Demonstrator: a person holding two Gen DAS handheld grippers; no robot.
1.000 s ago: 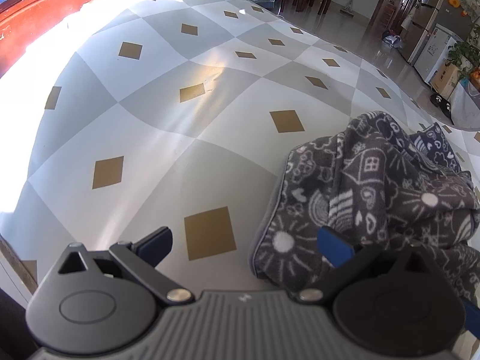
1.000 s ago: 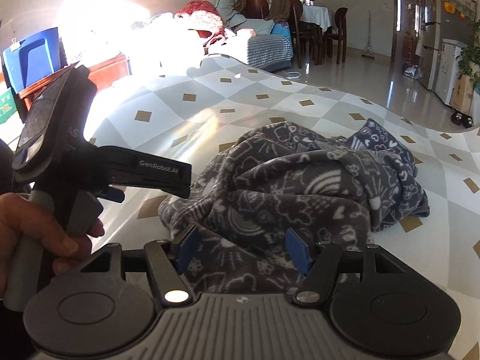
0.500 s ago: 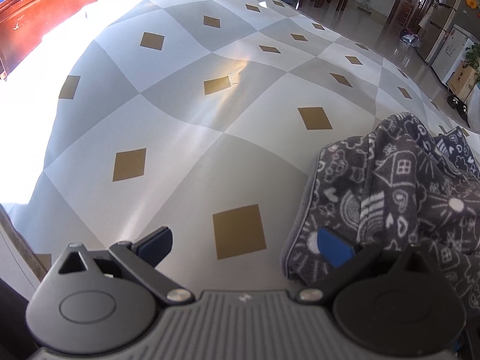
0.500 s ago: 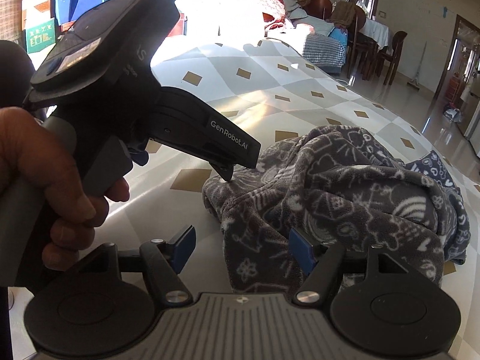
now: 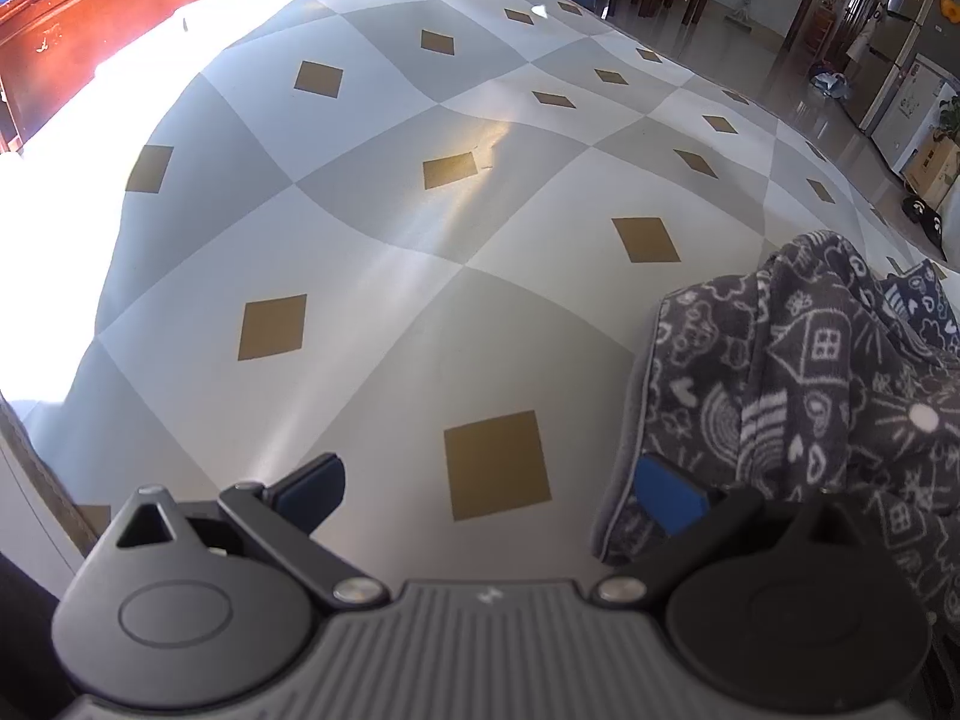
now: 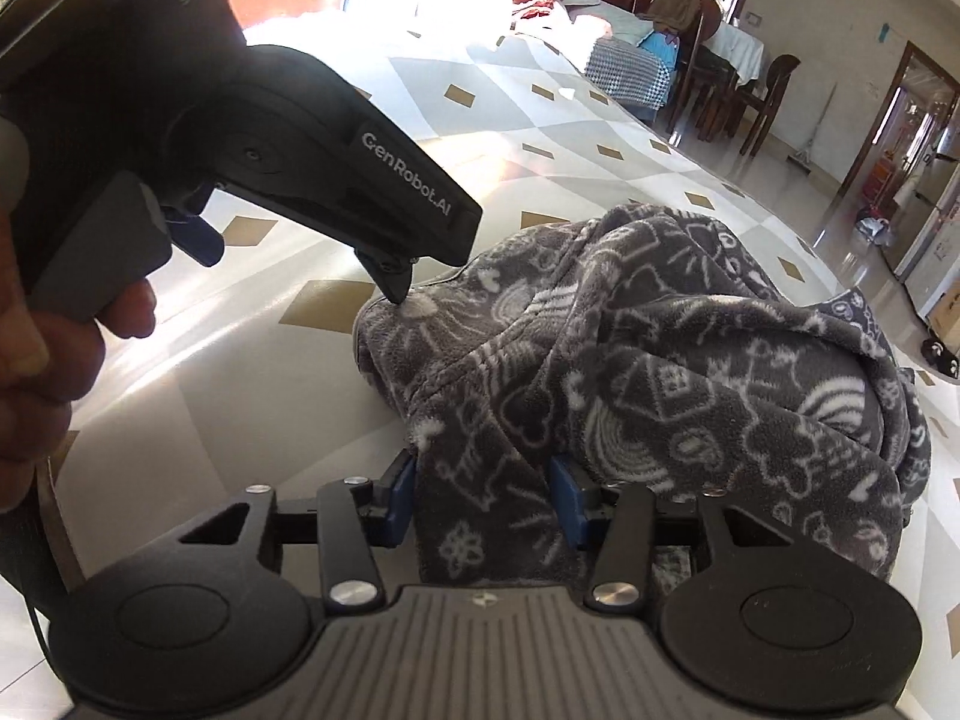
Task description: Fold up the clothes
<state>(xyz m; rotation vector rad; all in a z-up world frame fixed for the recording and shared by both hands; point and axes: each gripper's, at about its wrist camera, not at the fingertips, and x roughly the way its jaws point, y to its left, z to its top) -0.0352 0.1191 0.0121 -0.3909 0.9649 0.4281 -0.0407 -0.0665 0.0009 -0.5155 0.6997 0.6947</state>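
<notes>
Checkered tablecloth (image 5: 384, 276) shows between the open left gripper (image 5: 489, 489), while the right gripper (image 6: 483, 495), just closing, pinches the fleece garment (image 6: 690, 360), a bunched fold that may slip.

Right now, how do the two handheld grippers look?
Both grippers, left gripper and right gripper, are matte black with a ribbed grey front plate, round pivot housings, silver screws and blue pads on the fingers. White "GenRobot.AI" lettering marks the left one's side.

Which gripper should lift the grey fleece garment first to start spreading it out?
Right. The right gripper has just closed on a fold of the garment; the left gripper is open, only one finger at its edge.
</notes>
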